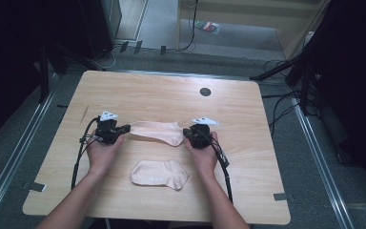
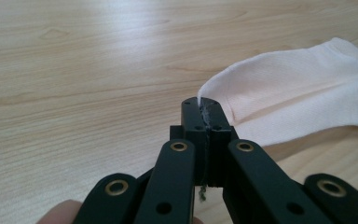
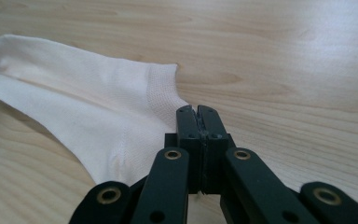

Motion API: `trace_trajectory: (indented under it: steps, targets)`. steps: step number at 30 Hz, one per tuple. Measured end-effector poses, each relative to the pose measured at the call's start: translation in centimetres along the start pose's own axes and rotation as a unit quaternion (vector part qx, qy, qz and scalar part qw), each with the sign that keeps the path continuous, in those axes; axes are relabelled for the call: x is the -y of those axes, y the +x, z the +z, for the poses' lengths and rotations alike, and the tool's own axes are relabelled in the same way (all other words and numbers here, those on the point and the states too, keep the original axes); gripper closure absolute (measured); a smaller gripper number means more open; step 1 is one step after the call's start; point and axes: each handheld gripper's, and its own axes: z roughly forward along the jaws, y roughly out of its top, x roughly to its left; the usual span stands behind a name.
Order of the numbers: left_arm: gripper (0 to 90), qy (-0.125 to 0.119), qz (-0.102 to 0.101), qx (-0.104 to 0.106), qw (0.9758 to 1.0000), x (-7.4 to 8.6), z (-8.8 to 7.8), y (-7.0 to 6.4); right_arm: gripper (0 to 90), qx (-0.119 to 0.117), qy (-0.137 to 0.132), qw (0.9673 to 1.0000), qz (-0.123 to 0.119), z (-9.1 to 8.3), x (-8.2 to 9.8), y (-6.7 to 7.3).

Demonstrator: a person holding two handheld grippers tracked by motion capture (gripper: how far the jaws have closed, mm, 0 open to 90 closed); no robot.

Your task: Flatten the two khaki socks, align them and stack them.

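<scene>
A pale pink sock point(image 1: 155, 132) lies stretched across the middle of the wooden table point(image 1: 171, 95), held at both ends. My left gripper point(image 1: 124, 130) is shut on its left end; in the left gripper view the jaws point(image 2: 206, 109) pinch a fold of the sock point(image 2: 298, 98). My right gripper point(image 1: 187, 133) is shut on the right end; in the right gripper view the closed jaws point(image 3: 200, 116) grip the edge of the sock point(image 3: 88, 107) near its ribbed cuff. A second matching sock point(image 1: 159, 174) lies flat nearer the person, between the forearms.
A dark round grommet point(image 1: 205, 91) sits near the table's far edge. Cables trail from both grippers toward the front edge. Dark stands and cables surround the table on the floor point(image 1: 290, 109).
</scene>
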Motion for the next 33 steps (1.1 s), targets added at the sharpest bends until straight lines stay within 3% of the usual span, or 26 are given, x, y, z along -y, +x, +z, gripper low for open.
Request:
trace_trajectory:
  steps: [7, 16, 21, 26, 33]
  targets:
    - [90.0, -0.021, 0.011, 0.02, 0.9995, 0.7, -2.8, -1.3, 90.0, -0.015, -0.018, 0.9996, -0.017, -3.7, -0.4, 0.9]
    - [90.0, -0.023, 0.021, 0.038, 0.9988, 3.4, -5.8, -3.3, 90.0, -0.03, -0.009, 0.9993, -0.02, -6.9, 1.8, 1.5]
    - [90.0, -0.018, 0.021, 0.05, 0.9984, 4.9, -7.2, -4.2, 90.0, -0.038, -0.005, 0.999, -0.021, -8.5, 3.4, 2.1]
    - [90.0, 0.003, 0.022, 0.052, 0.9984, 6.5, -8.1, -5.1, 90.0, -0.046, 0.006, 0.9988, -0.019, -9.6, 5.0, 2.4]
    - [90.0, 0.02, 0.018, 0.062, 0.9977, 8.1, -9.2, -5.0, 90.0, -0.058, 0.021, 0.9977, -0.028, -10.7, 6.9, 3.2]
